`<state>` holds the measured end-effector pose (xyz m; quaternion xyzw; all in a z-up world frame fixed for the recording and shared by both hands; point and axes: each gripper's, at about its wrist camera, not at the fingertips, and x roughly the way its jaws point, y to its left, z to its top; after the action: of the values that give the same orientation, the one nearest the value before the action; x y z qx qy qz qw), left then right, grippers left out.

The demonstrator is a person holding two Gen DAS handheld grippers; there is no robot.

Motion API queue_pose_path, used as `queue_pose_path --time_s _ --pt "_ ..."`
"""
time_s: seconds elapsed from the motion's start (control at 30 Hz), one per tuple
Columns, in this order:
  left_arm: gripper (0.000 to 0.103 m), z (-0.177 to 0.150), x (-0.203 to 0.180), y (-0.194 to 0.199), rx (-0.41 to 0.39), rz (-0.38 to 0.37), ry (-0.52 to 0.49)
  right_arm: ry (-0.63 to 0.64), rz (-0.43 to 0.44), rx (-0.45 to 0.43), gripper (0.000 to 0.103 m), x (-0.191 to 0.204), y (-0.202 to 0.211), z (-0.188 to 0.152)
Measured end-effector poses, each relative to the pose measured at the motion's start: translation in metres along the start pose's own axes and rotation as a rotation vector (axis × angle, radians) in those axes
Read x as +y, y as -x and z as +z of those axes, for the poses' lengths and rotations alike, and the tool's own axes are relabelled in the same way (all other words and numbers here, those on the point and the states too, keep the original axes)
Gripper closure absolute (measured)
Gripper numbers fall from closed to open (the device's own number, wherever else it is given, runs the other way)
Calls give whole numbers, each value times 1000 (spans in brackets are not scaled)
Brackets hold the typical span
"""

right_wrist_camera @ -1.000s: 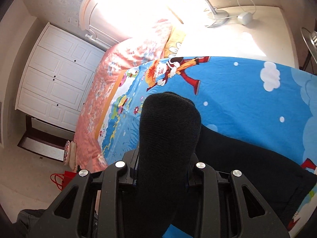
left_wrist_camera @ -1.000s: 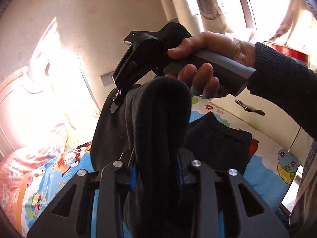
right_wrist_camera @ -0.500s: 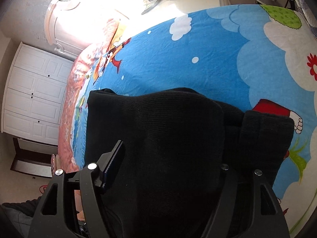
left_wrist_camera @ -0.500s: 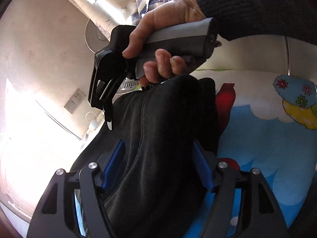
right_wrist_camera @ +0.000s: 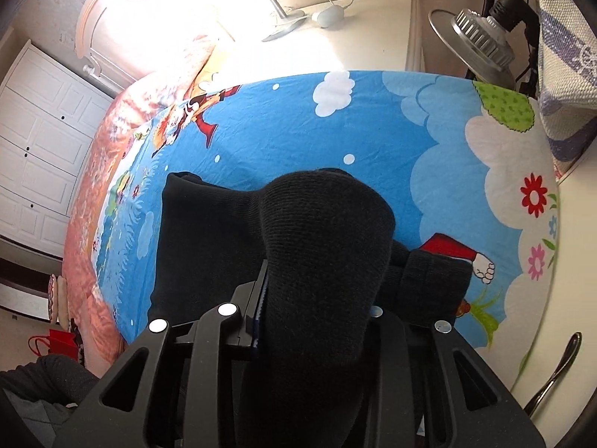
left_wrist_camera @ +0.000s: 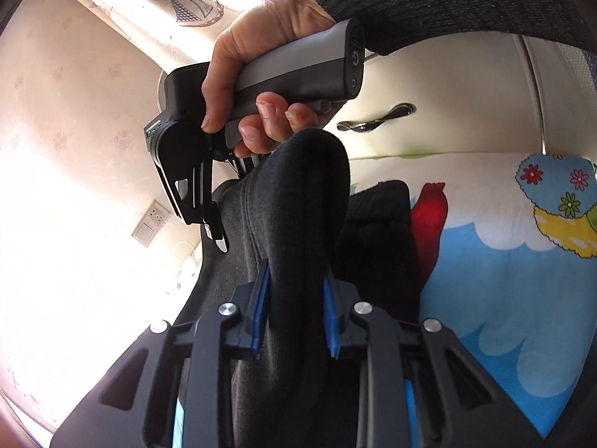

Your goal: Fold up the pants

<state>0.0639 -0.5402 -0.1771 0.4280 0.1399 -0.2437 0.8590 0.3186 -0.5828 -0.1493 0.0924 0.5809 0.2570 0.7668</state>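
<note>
The black pants (right_wrist_camera: 209, 239) lie partly folded on the blue cartoon bedsheet (right_wrist_camera: 373, 127). My left gripper (left_wrist_camera: 296, 313) is shut on a bunched fold of the pants (left_wrist_camera: 298, 224), which bulges up between its blue pads. My right gripper (right_wrist_camera: 317, 306) is shut on another thick black fold (right_wrist_camera: 328, 231) that covers most of its fingers. In the left wrist view the right gripper (left_wrist_camera: 209, 209) shows just above and left of the held fold, in the person's hand. A ribbed cuff (right_wrist_camera: 433, 283) lies to the right.
A white cabinet with a metal handle (left_wrist_camera: 377, 121) stands past the bed edge. A nightstand with a lamp base (right_wrist_camera: 287, 26) and a metal fan (right_wrist_camera: 477, 41) stand at the bed's far side. A pink quilt (right_wrist_camera: 108, 171) lies on the left. A white wardrobe (right_wrist_camera: 33, 142) is beyond.
Both grippers opened wide half a second ago and have closed again on the cloth. The pants now lie doubled on the sheet, and the right hand has shifted above the left gripper.
</note>
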Motion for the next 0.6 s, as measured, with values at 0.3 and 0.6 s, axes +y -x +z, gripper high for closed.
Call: queue_pose_path --time_s 0.3,0.6 --pt "78 28 -37 -38 30 -15 -28 19 -115 -6 73 -27 -1 -5" --pt "54 23 -12 -30 -14 -225 138 126 -307 -80 62 -28 -14 -20"
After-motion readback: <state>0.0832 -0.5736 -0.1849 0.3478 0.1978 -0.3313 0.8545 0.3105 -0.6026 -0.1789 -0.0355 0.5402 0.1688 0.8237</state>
